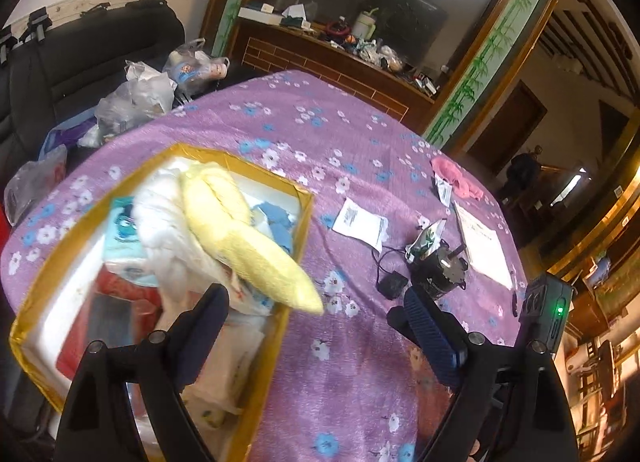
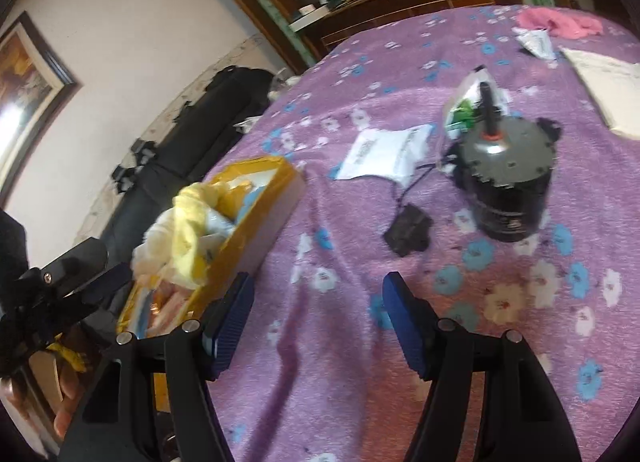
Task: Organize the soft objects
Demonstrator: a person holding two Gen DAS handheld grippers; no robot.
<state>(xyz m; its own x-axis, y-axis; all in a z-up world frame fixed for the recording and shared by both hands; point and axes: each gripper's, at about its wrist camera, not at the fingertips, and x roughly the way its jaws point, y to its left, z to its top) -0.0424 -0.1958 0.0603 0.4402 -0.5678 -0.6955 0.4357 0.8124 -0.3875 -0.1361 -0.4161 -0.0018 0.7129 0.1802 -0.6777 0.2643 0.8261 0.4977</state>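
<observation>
On purple tablecloth, our left gripper and right gripper gape empty; pink cloth at two o'clock awaits the box.

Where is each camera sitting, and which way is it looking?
Left wrist: rides the left gripper, looks down over the yellow box of soft things; its open fingers show.
Right wrist: rides the right gripper, looks across the purple cloth toward the black motor; its open fingers, plus the left gripper, show.
Shared: yellow box, yellow towel, black motor, pink cloth.
</observation>
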